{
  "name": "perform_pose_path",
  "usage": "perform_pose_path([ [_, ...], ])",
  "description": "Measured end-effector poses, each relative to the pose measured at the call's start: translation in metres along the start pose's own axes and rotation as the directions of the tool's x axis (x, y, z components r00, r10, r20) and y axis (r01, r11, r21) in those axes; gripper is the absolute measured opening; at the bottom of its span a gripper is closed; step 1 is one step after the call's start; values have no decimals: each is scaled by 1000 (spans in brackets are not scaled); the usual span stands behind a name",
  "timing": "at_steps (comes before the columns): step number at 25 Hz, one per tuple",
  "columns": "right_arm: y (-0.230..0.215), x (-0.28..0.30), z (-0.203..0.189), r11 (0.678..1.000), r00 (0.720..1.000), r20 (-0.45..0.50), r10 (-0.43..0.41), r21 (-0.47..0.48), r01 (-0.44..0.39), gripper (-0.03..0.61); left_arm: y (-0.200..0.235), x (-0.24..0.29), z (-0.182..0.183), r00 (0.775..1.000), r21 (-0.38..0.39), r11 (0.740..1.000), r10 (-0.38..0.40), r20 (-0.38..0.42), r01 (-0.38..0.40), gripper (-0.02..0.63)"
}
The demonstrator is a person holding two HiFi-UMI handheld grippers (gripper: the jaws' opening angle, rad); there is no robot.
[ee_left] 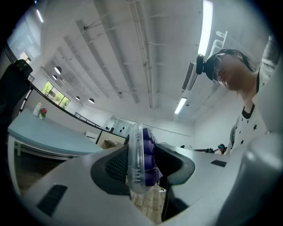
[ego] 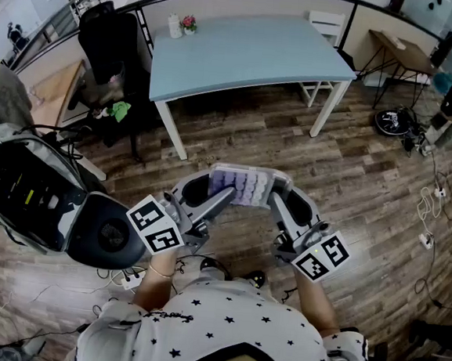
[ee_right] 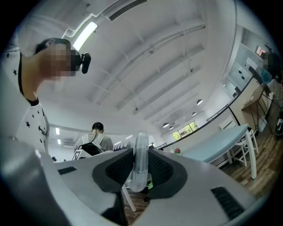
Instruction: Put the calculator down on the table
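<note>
Head view: over the wooden floor [ego: 368, 172], well short of the desk's [ego: 253, 52] near edge, the calculator [ego: 241, 186] hangs in the air, keys up, between both tools. Left hand-held gripper [ego: 223, 193] grips its left end and right hand-held gripper [ego: 275, 197] its right end. Nothing supports it from below. Risk: if either grip loosens before it is over the desk top, it probably drops to the floor. Desk top is bare apart from a small flower pot [ego: 189, 24] and a white bottle [ego: 174, 27] at the far left corner, well clear of any likely landing spot.

Left gripper view: jaws are clamped on the calculator [ee_left: 141, 159], seen edge-on. One pad bears on the clear back and the other on the purple keys. Risk: rounded keys give an uneven seat, so the case could pivot there. Squeezing harder would press the keys.

Right gripper view: jaws are closed on the thin clear edge [ee_right: 140, 163] only, and the bite looks shallow. Risk: this is the weaker hold. If the two hands drift apart or twist against each other on the way forward, this edge likely slips out first. The calculator would then hang from the left grip alone.
</note>
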State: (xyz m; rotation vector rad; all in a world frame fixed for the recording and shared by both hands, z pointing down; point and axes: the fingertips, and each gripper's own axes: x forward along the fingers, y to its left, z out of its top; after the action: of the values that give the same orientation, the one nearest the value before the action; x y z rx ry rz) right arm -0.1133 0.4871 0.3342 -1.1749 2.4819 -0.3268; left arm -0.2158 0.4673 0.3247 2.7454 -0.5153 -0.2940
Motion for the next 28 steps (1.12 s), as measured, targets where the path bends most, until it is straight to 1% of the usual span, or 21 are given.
perform_pose_path([
  [6, -7, -12, 10, 1000, 1000, 7, 2, -4, -2, 95, -11, 13, -2, 1000, 10, 1000, 0, 2, 0, 184],
  [12, -19, -35, 16, 1000, 1000, 19, -18, 4, 18, 92, -26, 33, -14, 1000, 14, 1000, -3, -8, 3, 184],
  [16, -25, -52, 21, 999, 999, 20, -34, -3, 34, 92, -38, 43, -22, 1000, -1, 1000, -8, -3, 8, 184],
  [22, -32, -86, 29, 996, 996, 42, -84, -7, 85, 92, -61, 63, -36, 998, 2, 998, -58, -35, 58, 184],
  [28, -42, -126, 36, 985, 982, 72, -173, -11, 175, 92, -83, 90, -55, 987, -20, 990, -141, -74, 140, 184],
])
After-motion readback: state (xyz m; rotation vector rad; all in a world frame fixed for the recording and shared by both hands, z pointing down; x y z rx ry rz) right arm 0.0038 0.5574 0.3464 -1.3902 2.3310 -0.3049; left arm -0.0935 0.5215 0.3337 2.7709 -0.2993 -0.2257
